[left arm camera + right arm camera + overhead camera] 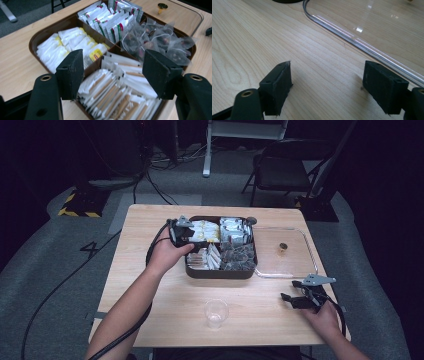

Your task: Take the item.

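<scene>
My left tongs (112,75) hang released over the brown tray (220,271), white-and-tan packets (112,97) right beneath the jaws. Nearer me stands a clear cup (216,313). My right tongs (327,85) gape above bare table (262,37); past them lies what looks like a clear lid (367,25).

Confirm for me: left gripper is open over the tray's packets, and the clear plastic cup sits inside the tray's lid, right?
Not quite. The high view shows the clear plastic cup on the bare table, near the front edge, outside the clear lid. The left gripper is indeed open over the tray packets.
</scene>
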A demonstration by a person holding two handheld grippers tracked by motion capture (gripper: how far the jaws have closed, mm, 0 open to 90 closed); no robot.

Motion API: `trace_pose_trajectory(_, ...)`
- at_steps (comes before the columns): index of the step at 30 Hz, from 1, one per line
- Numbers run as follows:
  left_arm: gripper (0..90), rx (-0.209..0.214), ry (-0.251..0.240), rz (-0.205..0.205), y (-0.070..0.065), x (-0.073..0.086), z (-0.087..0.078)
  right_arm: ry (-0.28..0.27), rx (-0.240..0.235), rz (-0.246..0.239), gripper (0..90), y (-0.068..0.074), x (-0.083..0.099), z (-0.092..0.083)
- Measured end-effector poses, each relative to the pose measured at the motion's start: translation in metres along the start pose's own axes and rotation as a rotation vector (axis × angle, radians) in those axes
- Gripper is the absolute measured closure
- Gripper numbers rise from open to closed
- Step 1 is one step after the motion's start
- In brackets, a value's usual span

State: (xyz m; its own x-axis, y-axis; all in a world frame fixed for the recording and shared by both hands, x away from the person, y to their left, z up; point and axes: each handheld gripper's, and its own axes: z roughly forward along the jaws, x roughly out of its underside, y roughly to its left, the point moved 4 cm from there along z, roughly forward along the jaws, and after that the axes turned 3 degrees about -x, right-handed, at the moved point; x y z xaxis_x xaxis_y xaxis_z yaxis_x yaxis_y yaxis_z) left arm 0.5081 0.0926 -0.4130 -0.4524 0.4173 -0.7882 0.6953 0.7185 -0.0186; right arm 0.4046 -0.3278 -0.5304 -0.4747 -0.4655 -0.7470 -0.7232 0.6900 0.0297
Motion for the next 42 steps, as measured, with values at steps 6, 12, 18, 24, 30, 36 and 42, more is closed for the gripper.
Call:
trace_pose_trajectory(6,35.3,0.001,-0.005,-0.008,0.007,-0.011,0.018,0.000,0.001,0.001,23.3,0.000,0.000,0.000)
trace_pose_trajectory(12,35.9,-0.042,-0.016,-0.029,0.017,-0.018,0.035,0.000,0.001,0.001,23.3,0.000,0.000,0.000)
trace_pose_trajectory(18,37.0,-0.020,-0.005,-0.055,0.018,-0.022,0.051,0.000,0.001,0.001,23.3,0.000,0.000,0.000)
trace_pose_trajectory(24,38.8,-0.019,0.041,-0.047,0.022,-0.019,0.069,0.000,0.001,0.001,23.3,0.000,0.000,0.000)
trace_pose_trajectory(30,43.2,-0.023,0.090,-0.053,0.026,-0.014,0.081,0.000,0.000,0.001,23.3,0.000,0.000,0.000)
trace_pose_trajectory(36,48.7,-0.034,0.146,-0.041,0.027,-0.011,0.091,0.000,0.000,0.001,23.3,0.000,0.000,0.000)
trace_pose_trajectory(42,54.3,-0.069,0.204,-0.035,0.031,-0.010,0.098,0.000,0.001,0.001,23.3,0.000,0.000,0.000)
